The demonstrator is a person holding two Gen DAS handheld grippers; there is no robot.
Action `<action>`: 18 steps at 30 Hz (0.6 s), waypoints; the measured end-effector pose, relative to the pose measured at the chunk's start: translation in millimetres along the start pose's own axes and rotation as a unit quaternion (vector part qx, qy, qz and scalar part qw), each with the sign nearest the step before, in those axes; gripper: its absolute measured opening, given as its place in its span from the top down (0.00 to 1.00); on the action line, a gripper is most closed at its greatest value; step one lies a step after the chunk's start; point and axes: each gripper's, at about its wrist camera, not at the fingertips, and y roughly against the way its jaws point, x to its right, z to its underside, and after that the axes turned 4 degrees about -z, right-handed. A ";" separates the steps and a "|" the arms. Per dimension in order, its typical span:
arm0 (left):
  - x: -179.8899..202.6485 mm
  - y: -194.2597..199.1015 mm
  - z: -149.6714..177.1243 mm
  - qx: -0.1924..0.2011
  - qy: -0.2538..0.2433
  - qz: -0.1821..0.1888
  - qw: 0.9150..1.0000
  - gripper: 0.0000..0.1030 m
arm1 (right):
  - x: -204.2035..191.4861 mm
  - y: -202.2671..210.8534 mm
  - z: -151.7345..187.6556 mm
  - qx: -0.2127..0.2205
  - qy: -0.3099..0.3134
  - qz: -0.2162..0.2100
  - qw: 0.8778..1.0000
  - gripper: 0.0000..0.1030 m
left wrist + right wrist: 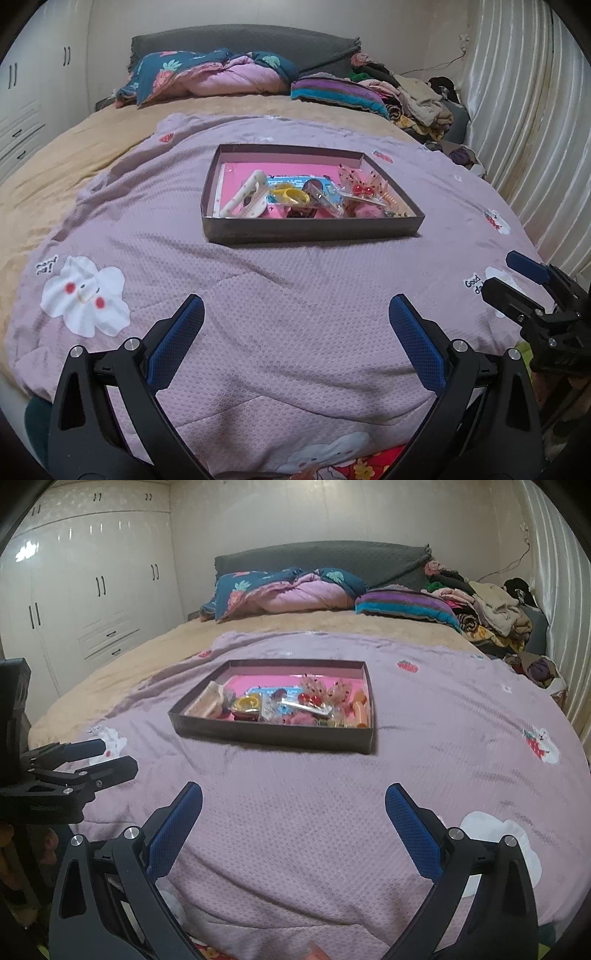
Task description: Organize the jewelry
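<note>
Grippers both spread wide, empty: left gripper [295, 339], right gripper [293, 827], hovering over lilac quilt [295, 280]. Shallow dark box [310, 230] sits ahead on quilt, holding jumbled hair clips, yellow ring-shaped piece [291, 195], red bow [362, 190].

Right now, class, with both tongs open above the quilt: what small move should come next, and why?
Probably ease the left tongs forward toward the tray. Both tongs are empty and short of it, while the cream clip lies on the tray's left side.
</note>
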 end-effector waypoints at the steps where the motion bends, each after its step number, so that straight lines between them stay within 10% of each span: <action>1: -0.2 -1.8 0.6 -0.002 0.001 0.000 1.000 0.09 | 0.5 -2.3 1.0 -0.002 -0.001 0.002 1.000 0.04; 18: -0.2 -8.5 0.4 -0.012 0.006 -0.007 1.000 0.09 | 9.3 -7.0 3.4 -0.008 -0.018 0.001 1.000 0.04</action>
